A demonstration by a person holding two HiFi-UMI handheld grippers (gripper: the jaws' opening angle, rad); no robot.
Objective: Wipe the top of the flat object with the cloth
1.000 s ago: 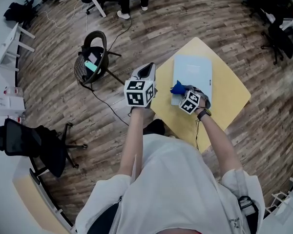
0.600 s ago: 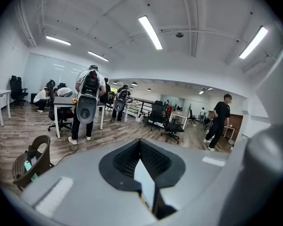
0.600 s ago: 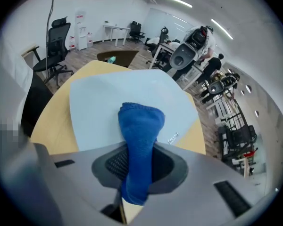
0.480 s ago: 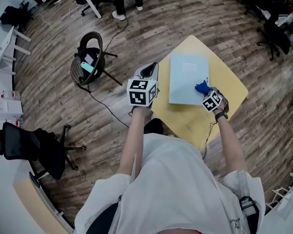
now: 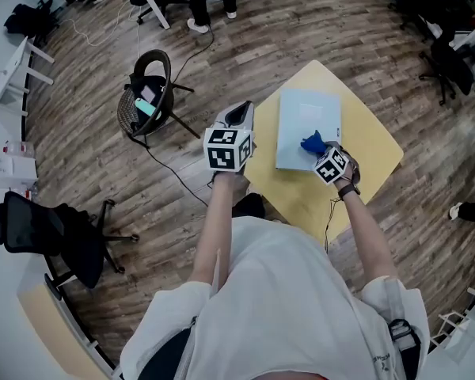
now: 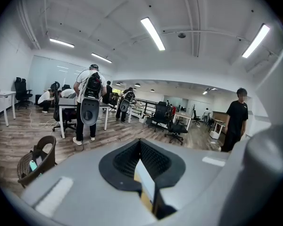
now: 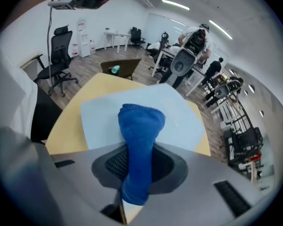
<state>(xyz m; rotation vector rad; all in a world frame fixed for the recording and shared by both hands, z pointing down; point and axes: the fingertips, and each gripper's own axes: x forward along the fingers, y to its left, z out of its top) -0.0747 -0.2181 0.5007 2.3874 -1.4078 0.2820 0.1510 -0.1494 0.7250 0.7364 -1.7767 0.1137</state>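
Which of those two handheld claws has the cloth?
The right gripper, over the yellow table: blue cloth is pinched between its jaws. The left gripper holds nothing.

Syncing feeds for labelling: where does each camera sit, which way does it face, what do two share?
Head view: on the head, steeply down on table; torso, arms, left gripper, right gripper show.
Left gripper view: on that gripper, level across office; shut jaws show.
Right gripper view: on that gripper, down at flat object; jaws clamp cloth.
Shared: head and right gripper views show cloth, flat object.

Nubby blue cloth point(image 7: 140, 121), smooth matt flat object point(image 5: 301, 117)
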